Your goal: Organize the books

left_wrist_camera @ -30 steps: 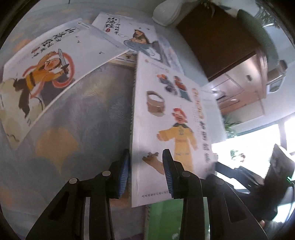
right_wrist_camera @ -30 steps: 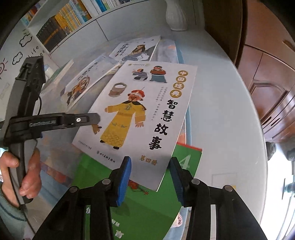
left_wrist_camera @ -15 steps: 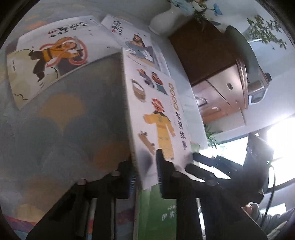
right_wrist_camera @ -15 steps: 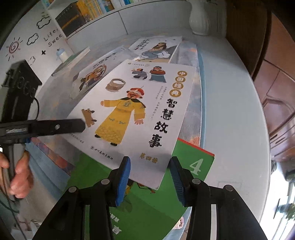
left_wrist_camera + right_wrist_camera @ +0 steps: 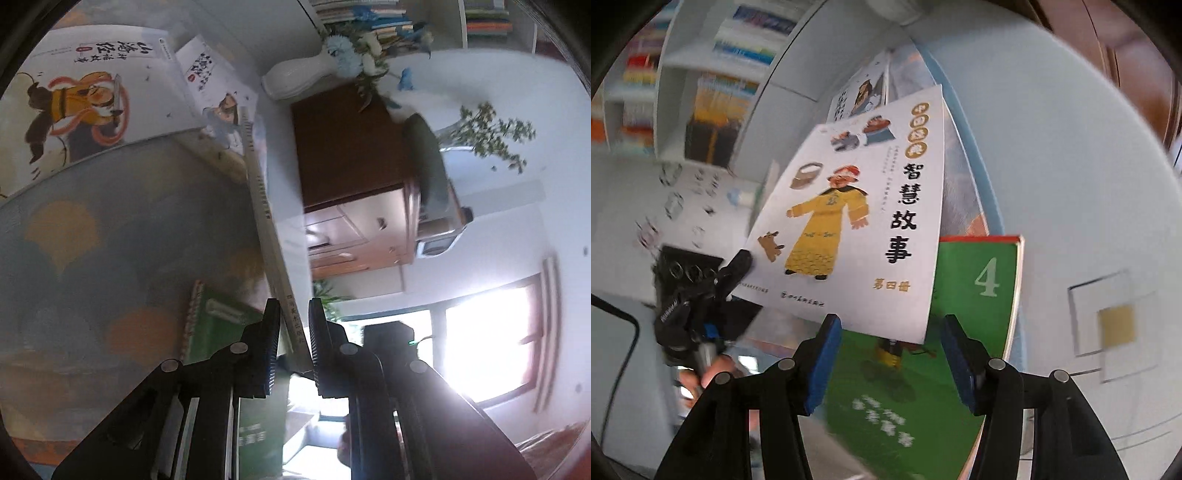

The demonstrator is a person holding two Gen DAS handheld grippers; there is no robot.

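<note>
Fingers of the left gripper (image 5: 291, 343) were clamped on the lower corner of the white storybook (image 5: 857, 206), where a second before they had stood apart on either side of its edge. With that pinch the storybook had come up off the table: earlier it lay nearly flat over the green book (image 5: 960, 317), and now it stood tilted on edge, seen almost edge-on in the left wrist view and cover-on in the right. The right gripper (image 5: 890, 354) was spreading its blue pads (image 5: 823, 362), with nothing pressed between them; the storybook's bottom edge hung just ahead of them, above the green book's cover. That suggested the first book of the pile had been picked and the green one freed for the next grab.

A hand (image 5: 701, 373) carried the left gripper low at the left of the right wrist view, its fingers reaching up and across to the storybook's corner. The left gripper had rolled, so that the cabinet (image 5: 343, 147) and vase (image 5: 295, 77) appeared tipped sideways. The right gripper pointed downward at the green book. Two more picture books (image 5: 88, 99) lay flat farther back on the patterned tablecloth (image 5: 92, 258).
</note>
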